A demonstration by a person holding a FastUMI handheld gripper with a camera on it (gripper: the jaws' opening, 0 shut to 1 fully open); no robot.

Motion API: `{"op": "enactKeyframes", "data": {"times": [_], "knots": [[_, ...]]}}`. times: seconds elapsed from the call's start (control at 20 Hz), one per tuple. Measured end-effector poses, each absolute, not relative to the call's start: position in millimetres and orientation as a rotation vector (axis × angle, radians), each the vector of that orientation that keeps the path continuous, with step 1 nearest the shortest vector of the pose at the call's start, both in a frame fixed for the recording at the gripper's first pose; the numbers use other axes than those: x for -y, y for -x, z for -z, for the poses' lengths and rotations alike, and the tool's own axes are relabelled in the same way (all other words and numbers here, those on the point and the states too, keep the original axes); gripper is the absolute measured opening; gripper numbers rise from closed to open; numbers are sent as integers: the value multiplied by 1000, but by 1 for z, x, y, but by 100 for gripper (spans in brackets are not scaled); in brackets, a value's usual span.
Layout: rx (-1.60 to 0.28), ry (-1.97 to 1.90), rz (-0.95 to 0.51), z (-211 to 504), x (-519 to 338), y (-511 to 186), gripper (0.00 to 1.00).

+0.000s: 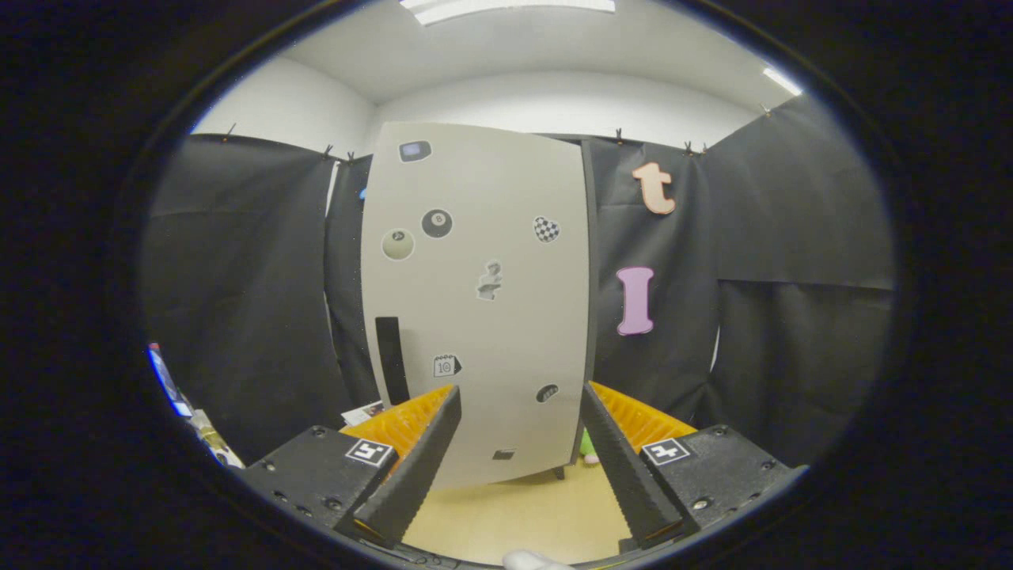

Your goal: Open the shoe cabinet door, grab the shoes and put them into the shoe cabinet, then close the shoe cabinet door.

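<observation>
Gripper (518, 443) fingers apart, nothing between them. Shoe cabinet (483, 301) stands straight ahead, beyond the tips, upright, long axis vertical. Door is pale grey with stickers; dark vertical slot (392, 360), probably the handle, lies ahead-left of the left finger. Door looks closed, though its right edge is hard to read. Small green thing (588, 445) sits by the right finger on the floor, unclear.

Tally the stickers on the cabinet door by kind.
Ball stickers: 2
Heart stickers: 1
Other stickers: 5
Total: 8
The open fingers point at the door, apart from it.
</observation>
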State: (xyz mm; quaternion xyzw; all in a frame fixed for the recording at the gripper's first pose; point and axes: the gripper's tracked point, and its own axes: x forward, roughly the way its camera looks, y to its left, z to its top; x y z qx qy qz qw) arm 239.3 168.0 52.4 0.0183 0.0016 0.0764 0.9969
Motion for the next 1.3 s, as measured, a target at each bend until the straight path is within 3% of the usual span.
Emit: {"op": "enactKeyframes", "data": {"times": [0.55,1.3], "knots": [[3,-43,-58,-40,-139,-187,99],[-6,-37,-44,-49,-148,-189,99]]}}
